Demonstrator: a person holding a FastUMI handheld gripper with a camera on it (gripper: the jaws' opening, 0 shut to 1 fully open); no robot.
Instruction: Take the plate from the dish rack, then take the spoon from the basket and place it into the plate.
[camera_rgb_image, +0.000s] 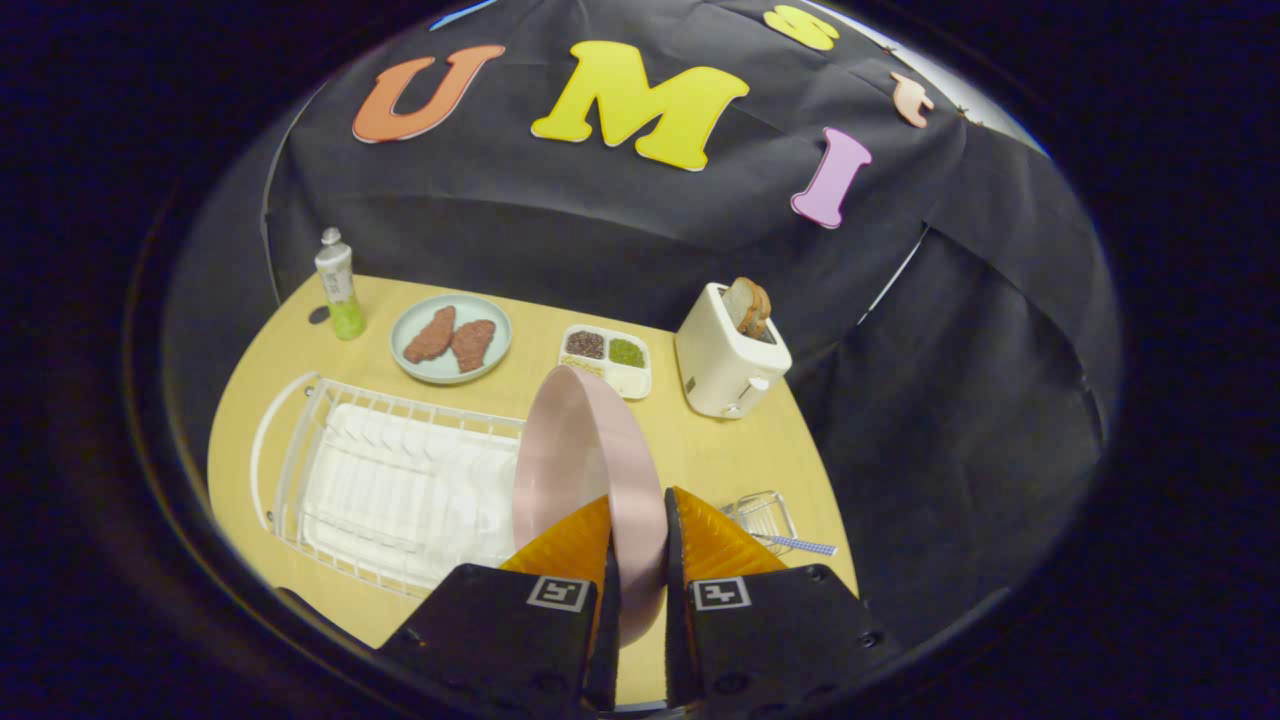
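— What's the surface like from where you stand?

— A pale wooden tabletop (700, 450) with a rounded edge, and black cloth hung as the wall behind it. At the lower left of the frame sits a white wire dish rack (380, 480) with a white ribbed tray in it.

— And the plate?

— The pink plate (590, 470) stands on edge at the lower centre, held up just right of the rack. The gripper (637, 545) has its fingers clamped on the plate's rim, one on each face.

— The spoon?

— To the right of the fingers there's a small wire basket (762, 518), with a blue checked handle, the spoon (800, 544), poking out of it.

— Anything farther back?

— A green bottle (339, 285) at the upper left, a grey-blue plate with two brown cutlets (450, 338), a divided white tray of toppings (607, 360), and a white toaster (728, 360) with bread in its slot.

— Any writing you can read?

— None; the bottle's label is too small to make out.
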